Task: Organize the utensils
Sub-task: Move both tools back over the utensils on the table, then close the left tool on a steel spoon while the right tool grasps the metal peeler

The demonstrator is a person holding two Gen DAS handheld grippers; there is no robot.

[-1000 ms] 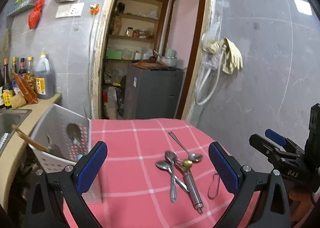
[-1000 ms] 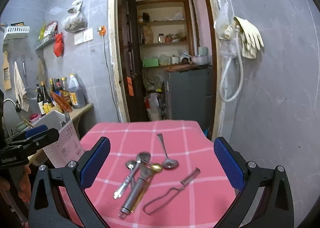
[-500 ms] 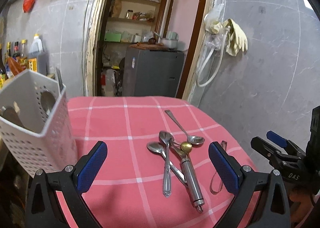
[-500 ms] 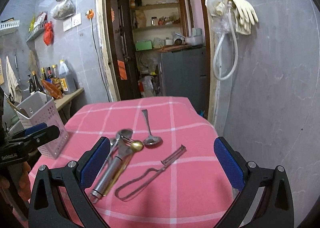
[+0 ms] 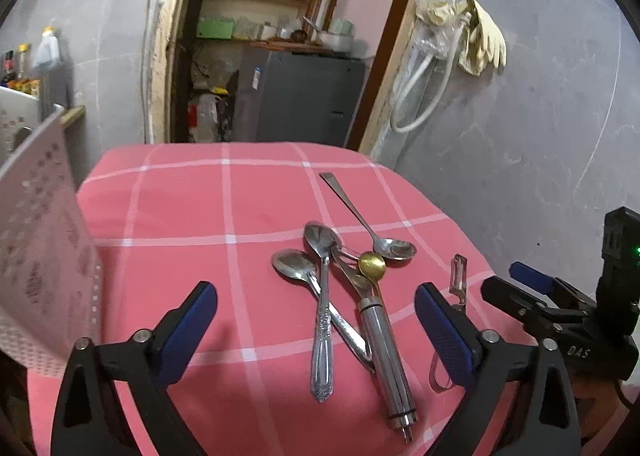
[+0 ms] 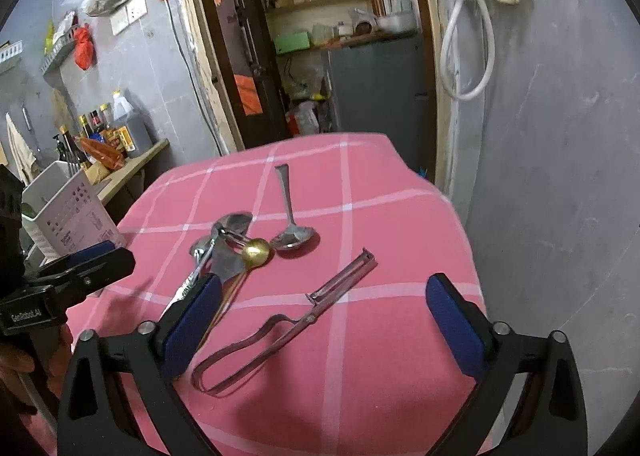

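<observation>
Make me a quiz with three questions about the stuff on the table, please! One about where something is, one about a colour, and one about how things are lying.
1. Where is the peeler?
A) in a white basket
B) flat on the pink checked cloth
C) hanging on the wall

2. What colour is the little round spoon in the middle of the pile?
A) gold
B) green
C) black

3. How are the two silver spoons with patterned handles lying?
A) standing upright in a cup
B) side by side, far apart
C) crossed over each other

Answers:
1. B, its whole length rests on the cloth.
2. A, its bowl shines yellow-gold among the silver ones.
3. C, one handle runs across the other in the left wrist view.
</observation>
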